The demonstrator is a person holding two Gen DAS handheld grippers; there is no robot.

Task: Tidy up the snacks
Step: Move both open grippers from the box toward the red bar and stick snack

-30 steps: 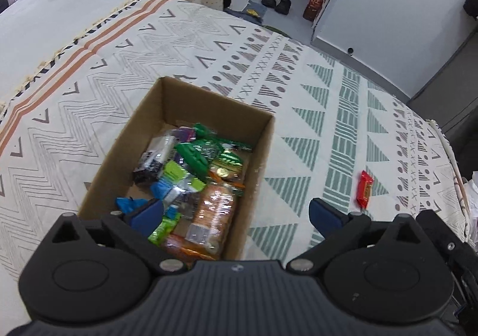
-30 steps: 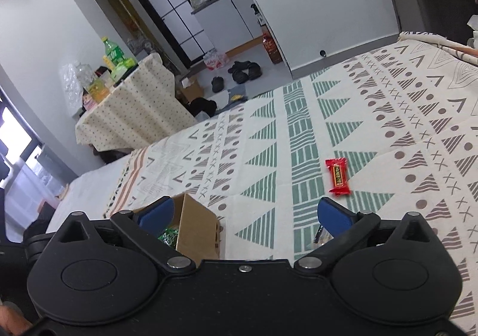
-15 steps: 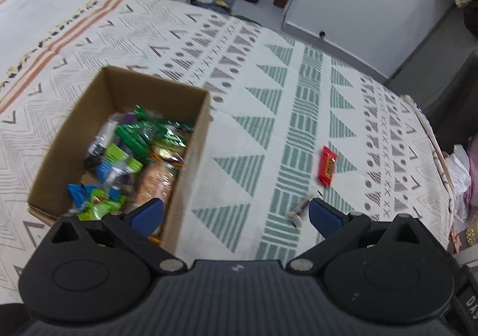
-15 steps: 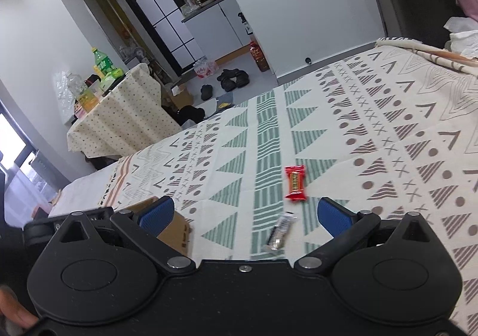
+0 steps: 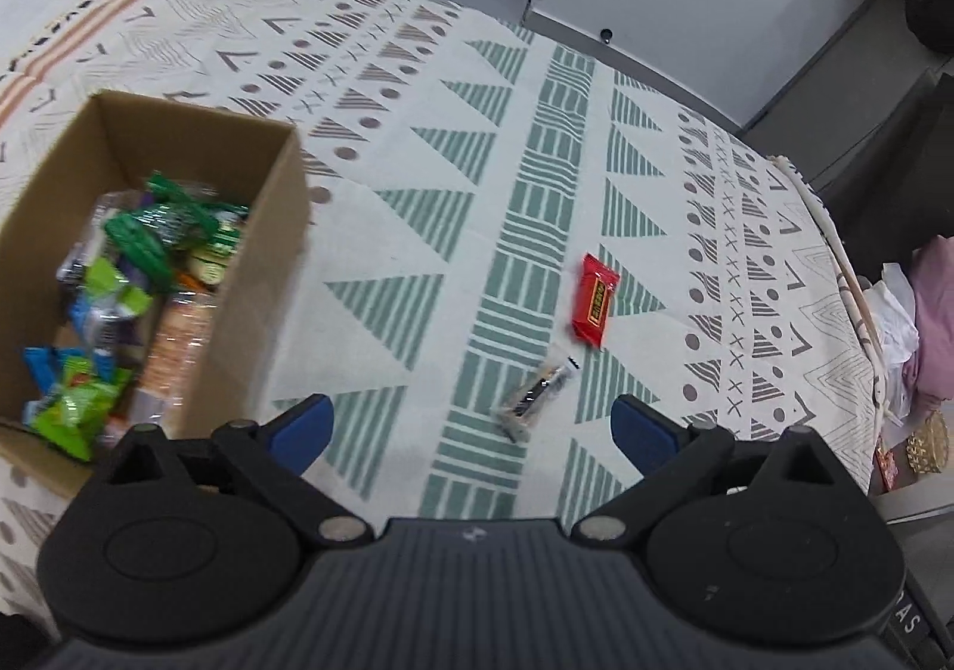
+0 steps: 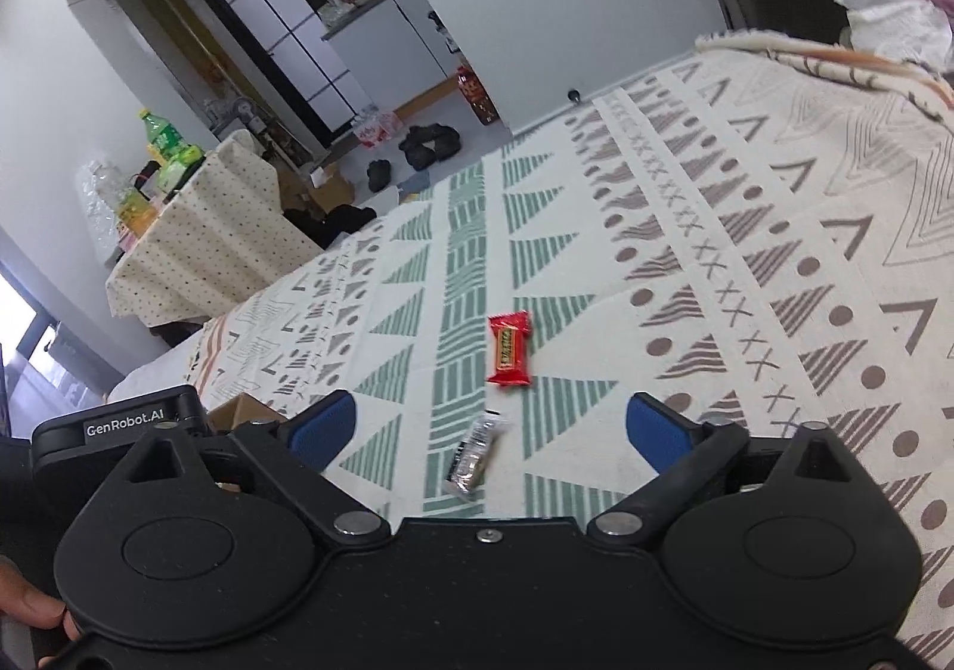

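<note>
A cardboard box [image 5: 268, 253] holding several wrapped snacks [image 5: 137, 276] sits at the left of the left wrist view on a patterned bedspread [image 5: 417, 229]. A red candy bar [image 5: 594, 300] and a small clear-wrapped dark snack [image 5: 536, 393] lie on the cloth to its right. My left gripper [image 5: 471, 428] is open and empty, just short of the clear-wrapped snack. My right gripper [image 6: 489, 431] is open and empty above the same clear-wrapped snack [image 6: 477, 452], with the red bar [image 6: 508, 348] beyond. A corner of the box [image 6: 238, 411] shows at its left.
The bed ends at the far side, with a floor with shoes [image 6: 426, 145] beyond. A cloth-covered table [image 6: 197, 235] with bottles stands at the far left. Pink and white bedding [image 5: 912, 324] lies off the bed's right edge.
Both grippers have swung right, away from the box and toward the two loose snacks. The clear-wrapped snack has come into view and now lies between the fingers of each gripper.
</note>
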